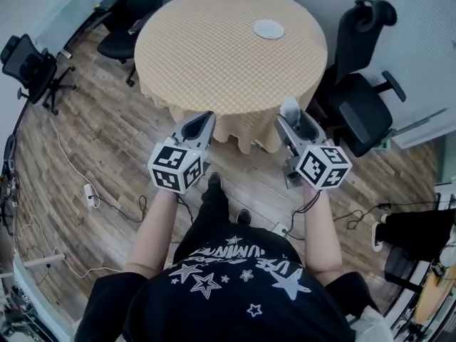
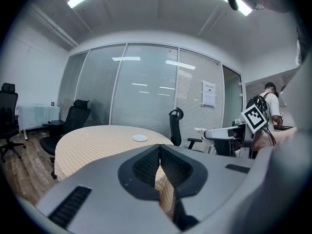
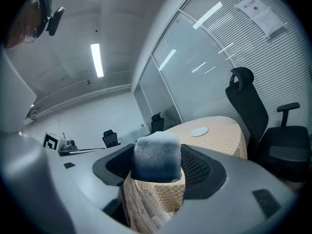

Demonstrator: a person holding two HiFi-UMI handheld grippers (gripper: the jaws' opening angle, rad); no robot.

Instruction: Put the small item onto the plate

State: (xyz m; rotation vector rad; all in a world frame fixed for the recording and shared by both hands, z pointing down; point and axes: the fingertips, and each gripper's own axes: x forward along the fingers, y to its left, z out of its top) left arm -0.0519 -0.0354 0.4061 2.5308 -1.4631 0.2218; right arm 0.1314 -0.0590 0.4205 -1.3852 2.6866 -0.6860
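A small white plate (image 1: 268, 28) lies on the far right part of a round table (image 1: 214, 55) covered in tan checked cloth. Both grippers hang short of the table's near edge, above the wood floor. My right gripper (image 1: 292, 118) is shut on a small grey-blue soft block (image 1: 290, 108). In the right gripper view the block (image 3: 157, 159) fills the gap between the jaws, with the plate (image 3: 199, 131) far beyond. My left gripper (image 1: 206, 120) is shut with nothing in it; its view shows the jaws closed together (image 2: 159, 149) and the plate (image 2: 140, 138) ahead.
Black office chairs stand around the table: one at the right (image 1: 360, 102), one at the far left (image 1: 132, 23), another further left (image 1: 32, 63). Cables and a power strip (image 1: 89, 193) lie on the floor. A person with a backpack (image 2: 265, 104) stands off to the right.
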